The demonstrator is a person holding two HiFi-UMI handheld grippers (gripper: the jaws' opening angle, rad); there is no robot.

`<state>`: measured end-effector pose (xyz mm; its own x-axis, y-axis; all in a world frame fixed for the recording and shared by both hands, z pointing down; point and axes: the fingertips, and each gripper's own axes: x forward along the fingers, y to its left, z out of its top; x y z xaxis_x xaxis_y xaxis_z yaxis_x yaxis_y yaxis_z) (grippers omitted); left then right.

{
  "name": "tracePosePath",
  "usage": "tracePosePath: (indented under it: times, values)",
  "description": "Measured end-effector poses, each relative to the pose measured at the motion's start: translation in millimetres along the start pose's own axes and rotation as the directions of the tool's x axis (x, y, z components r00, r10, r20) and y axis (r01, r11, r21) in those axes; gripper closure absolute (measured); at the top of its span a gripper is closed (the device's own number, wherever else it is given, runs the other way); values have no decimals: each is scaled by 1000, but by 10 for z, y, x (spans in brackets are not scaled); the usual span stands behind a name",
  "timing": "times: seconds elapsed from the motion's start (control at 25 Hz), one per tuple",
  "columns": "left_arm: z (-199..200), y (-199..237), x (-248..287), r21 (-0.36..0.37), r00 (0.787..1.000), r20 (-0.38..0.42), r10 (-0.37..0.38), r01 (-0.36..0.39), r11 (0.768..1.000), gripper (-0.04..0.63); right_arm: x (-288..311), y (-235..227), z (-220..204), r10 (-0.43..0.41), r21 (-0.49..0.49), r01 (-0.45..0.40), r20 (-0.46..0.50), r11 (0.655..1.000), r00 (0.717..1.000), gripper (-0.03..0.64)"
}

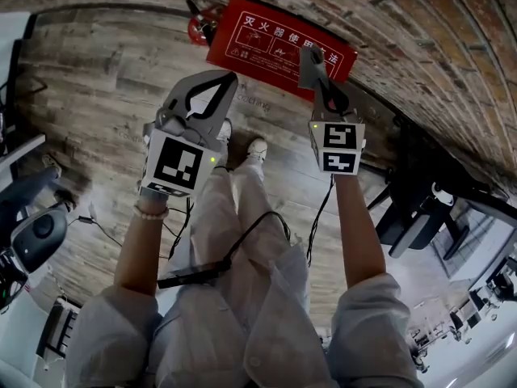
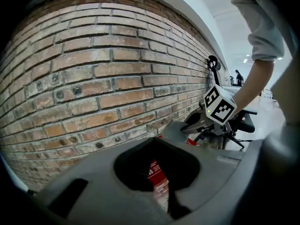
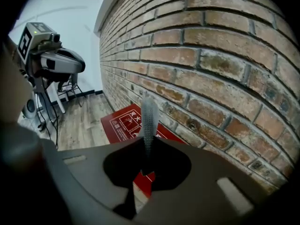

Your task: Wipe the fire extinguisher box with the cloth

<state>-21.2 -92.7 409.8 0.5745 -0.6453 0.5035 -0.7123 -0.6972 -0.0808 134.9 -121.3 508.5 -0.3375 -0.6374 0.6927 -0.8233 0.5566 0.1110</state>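
The red box (image 1: 279, 45) lies on the wooden floor (image 1: 105, 71), against the brick wall (image 1: 420, 47). The right hand-held gripper (image 1: 320, 86) is closed on a grey cloth (image 3: 149, 116) over the box. I cannot tell if the cloth touches it. The left hand-held gripper (image 1: 229, 79) is closed and empty beside it. A black chair (image 1: 412, 212) stands apart.

Both bare forearms are reaching forward and down side by side, pale sleeves (image 1: 113, 338) bunching at the elbows. The left gripper (image 1: 229, 79) is riding empty, its jaws pressing together, while the right gripper (image 1: 321, 83) is doing the holding: its jaws are pinching a grey cloth (image 3: 149, 121) that is standing upright between them.
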Motion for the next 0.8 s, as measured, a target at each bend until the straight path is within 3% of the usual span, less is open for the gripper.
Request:
tracePosePath:
  times: [0.4, 0.8]
  values:
    - [-286, 364, -310, -57, 997, -14, 79, -80, 995, 597, 390, 901, 467, 165, -79, -162, 32, 984, 986, 597]
    - [-539, 667, -578, -91, 991, -29, 130, -132, 987, 597, 744, 1703, 660, 283, -158, -279, 5, 947, 959, 597]
